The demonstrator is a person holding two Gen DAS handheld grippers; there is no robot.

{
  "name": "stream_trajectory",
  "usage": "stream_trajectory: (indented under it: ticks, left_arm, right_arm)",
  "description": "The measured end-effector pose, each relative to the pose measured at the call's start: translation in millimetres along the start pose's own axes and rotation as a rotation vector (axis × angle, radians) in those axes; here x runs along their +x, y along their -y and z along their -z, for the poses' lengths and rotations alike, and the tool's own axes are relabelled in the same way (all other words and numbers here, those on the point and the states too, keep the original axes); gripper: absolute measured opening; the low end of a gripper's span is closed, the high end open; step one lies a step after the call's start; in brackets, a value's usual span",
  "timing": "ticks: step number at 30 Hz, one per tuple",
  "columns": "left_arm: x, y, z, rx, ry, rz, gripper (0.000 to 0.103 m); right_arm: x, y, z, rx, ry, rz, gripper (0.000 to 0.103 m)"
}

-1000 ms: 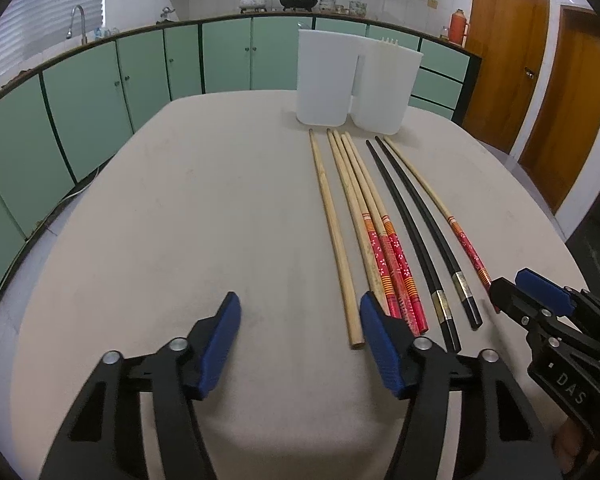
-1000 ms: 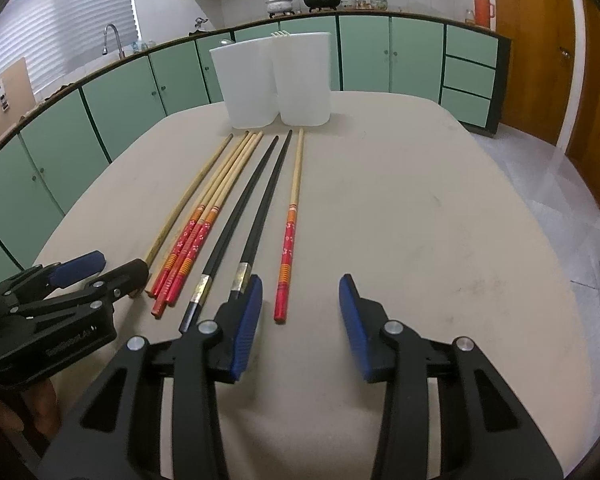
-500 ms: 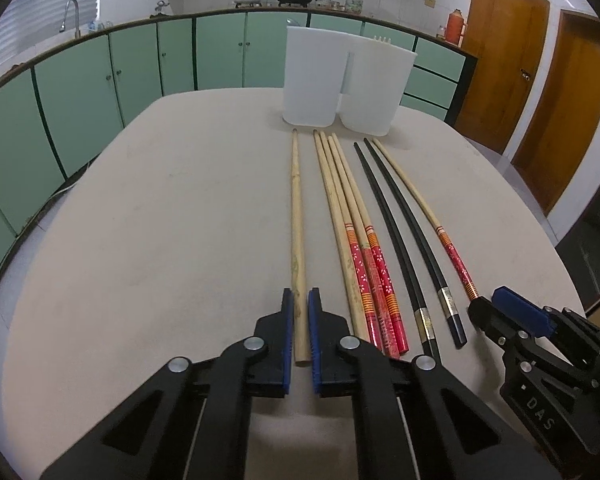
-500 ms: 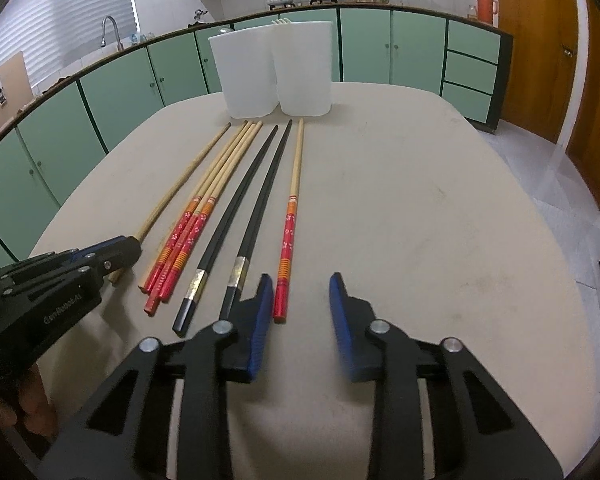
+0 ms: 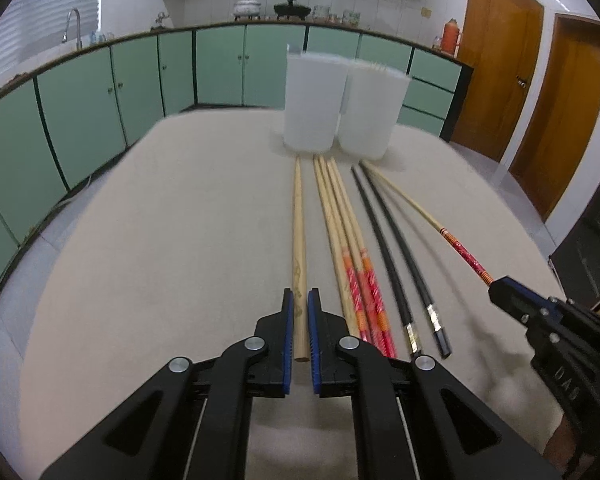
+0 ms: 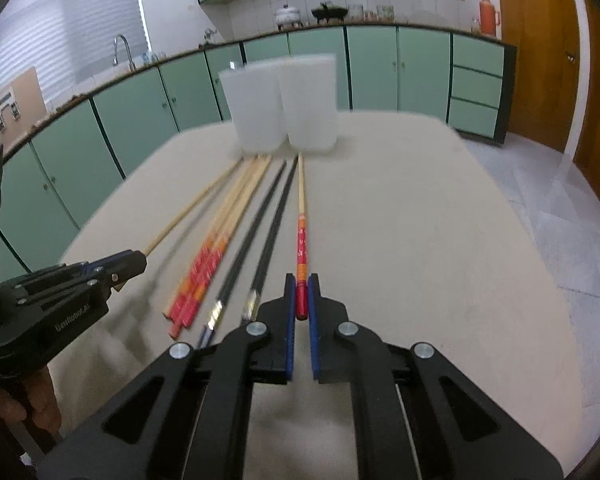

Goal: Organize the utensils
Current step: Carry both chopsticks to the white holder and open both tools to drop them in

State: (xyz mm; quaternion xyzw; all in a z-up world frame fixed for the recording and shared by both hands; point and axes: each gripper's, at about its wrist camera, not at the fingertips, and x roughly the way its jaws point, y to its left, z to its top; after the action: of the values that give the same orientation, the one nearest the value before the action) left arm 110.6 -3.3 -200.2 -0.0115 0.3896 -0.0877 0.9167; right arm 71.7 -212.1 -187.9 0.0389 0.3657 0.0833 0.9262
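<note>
Both views motion-blurred, so the print on the red-banded chopsticks is unreadable. Two white containers (image 5: 342,110) sit side by side at the far end of the counter (image 5: 160,240); their insides are hidden, only a few pale tips poke above the right one's rim. The hand under the right claw is cut off at the frame edge in the left wrist view; the hand under the left claw is partly visible low left in the right wrist view.

Counter is beige with rounded corners. Green cabinets (image 5: 140,76) wrap around behind it, a sink tap at left, pots on the back worktop, brown wooden doors (image 5: 500,64) at right, tiled floor.

All chopsticks lie roughly parallel, long axis running from the claws toward the containers, thin tips nearly reaching them. Left claw (image 5: 300,326) is clamped on the butt end of the plain wooden chopstick (image 5: 298,216), the leftmost stick. Right claw (image 6: 301,312) is clamped on the red end of the single red-banded chopstick (image 6: 301,216), the rightmost stick, which points straight ahead at the right container. Between them: three red-banded chopsticks (image 5: 352,248) bunched and touching, then two black chopsticks (image 5: 396,248) with metal bands near the butts, just beside each other.
</note>
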Motion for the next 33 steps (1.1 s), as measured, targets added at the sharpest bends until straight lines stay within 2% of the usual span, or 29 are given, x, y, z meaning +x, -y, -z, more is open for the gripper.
stream_trajectory:
  ticks: [9, 14, 18, 24, 33]
  left_arm:
    - [-51, 1, -48, 0.016, 0.167, 0.027, 0.007]
    - [-69, -1, -82, 0.007, 0.239, 0.056, 0.007]
    - [-72, -3, -106, 0.007, 0.270, 0.076, 0.007]
    - [-74, -7, -141, 0.000, 0.301, 0.096, 0.007]
    - [-97, -12, -180, -0.005, 0.372, 0.141, 0.007]
  right_arm:
    - [-41, 8, -50, -0.003, 0.129, -0.034, 0.005]
    - [-55, 11, -86, 0.001, 0.168, -0.065, 0.005]
    - [-63, 16, -122, 0.006, 0.190, -0.100, 0.005]
    - [-63, 16, -168, -0.018, 0.194, -0.100, 0.005]
    - [-78, 22, -218, -0.020, 0.236, -0.171, 0.005]
